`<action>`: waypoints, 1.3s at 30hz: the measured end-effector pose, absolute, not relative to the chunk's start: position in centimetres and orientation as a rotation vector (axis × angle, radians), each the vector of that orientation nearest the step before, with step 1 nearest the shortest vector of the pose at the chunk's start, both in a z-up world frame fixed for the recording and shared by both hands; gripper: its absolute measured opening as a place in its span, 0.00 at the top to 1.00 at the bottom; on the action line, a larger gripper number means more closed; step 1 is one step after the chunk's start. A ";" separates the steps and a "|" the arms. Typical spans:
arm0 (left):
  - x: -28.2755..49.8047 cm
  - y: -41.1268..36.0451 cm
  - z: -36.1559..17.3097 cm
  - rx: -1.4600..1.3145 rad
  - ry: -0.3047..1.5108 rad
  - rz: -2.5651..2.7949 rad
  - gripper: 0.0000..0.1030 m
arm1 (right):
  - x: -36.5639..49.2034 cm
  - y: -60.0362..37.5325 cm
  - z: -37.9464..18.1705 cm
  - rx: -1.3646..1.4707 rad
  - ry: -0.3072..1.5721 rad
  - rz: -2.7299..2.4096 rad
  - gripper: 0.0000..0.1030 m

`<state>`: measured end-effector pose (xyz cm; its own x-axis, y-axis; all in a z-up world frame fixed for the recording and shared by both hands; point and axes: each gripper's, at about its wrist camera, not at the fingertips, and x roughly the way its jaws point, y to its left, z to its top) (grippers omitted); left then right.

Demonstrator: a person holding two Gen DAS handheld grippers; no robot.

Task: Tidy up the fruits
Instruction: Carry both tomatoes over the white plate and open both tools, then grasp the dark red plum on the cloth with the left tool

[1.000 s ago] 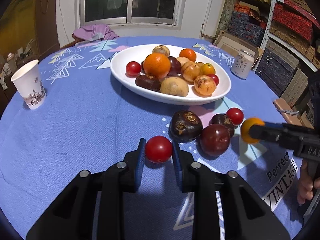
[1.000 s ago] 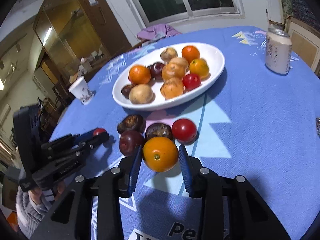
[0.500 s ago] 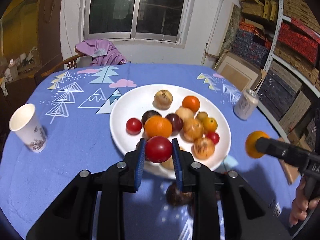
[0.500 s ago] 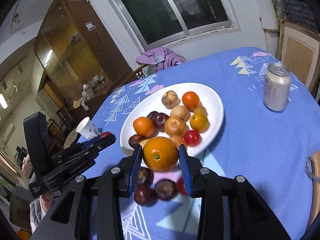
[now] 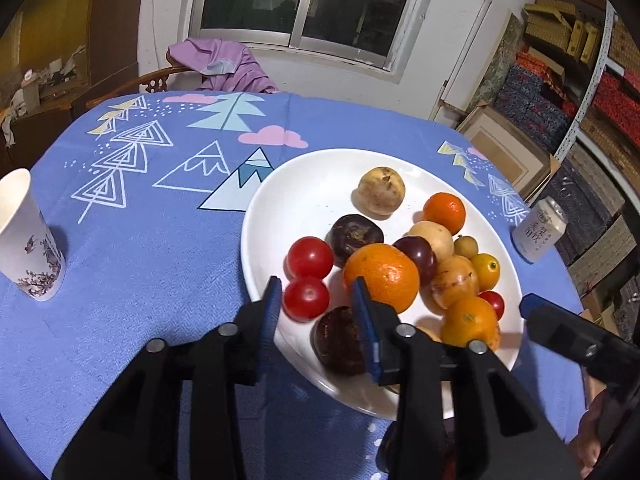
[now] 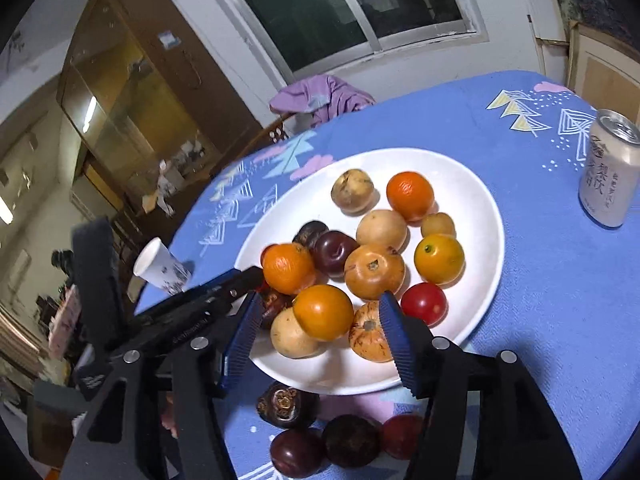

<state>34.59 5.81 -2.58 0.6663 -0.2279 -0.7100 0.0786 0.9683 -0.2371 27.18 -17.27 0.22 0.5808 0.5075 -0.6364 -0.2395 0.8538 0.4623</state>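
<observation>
A white oval plate [image 5: 304, 176] [image 6: 472, 200] holds many fruits. My left gripper [image 5: 318, 304] is open over the plate's near left edge; the red tomato [image 5: 306, 299] it carried lies between its fingers, next to another red tomato [image 5: 310, 257]. My right gripper [image 6: 318, 330] is open above the plate's near edge; the orange fruit [image 6: 323, 312] rests on the pile between its fingers. Several dark and red fruits [image 6: 296, 452] lie on the cloth in front of the plate.
A paper cup [image 5: 26, 248] stands at the table's left. A drink can [image 6: 610, 168] [image 5: 540, 236] stands right of the plate. The blue patterned tablecloth [image 5: 140, 260] covers the round table. A chair with purple cloth [image 5: 216, 64] is behind it.
Both grippers moved forward over the plate and opened. The red tomato and the orange fruit now rest on the plate.
</observation>
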 end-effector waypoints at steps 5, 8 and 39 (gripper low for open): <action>32.6 6.6 -1.3 -0.265 0.798 -0.185 0.23 | 24.8 -18.7 1.3 0.353 0.812 0.443 0.29; 29.6 6.4 -0.6 -0.214 0.762 -0.175 0.22 | 23.0 -19.8 1.5 0.362 0.793 0.423 0.24; 19.0 -2.0 -3.5 0.199 0.712 -0.044 0.04 | 17.9 -26.4 -1.3 0.591 0.811 0.309 0.09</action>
<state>19.01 -2.04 -3.49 0.7567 0.0273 -0.6531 0.1079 0.9802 0.1660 17.86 -26.39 -1.28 0.6564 0.4741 -0.5868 -0.0369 0.7971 0.6028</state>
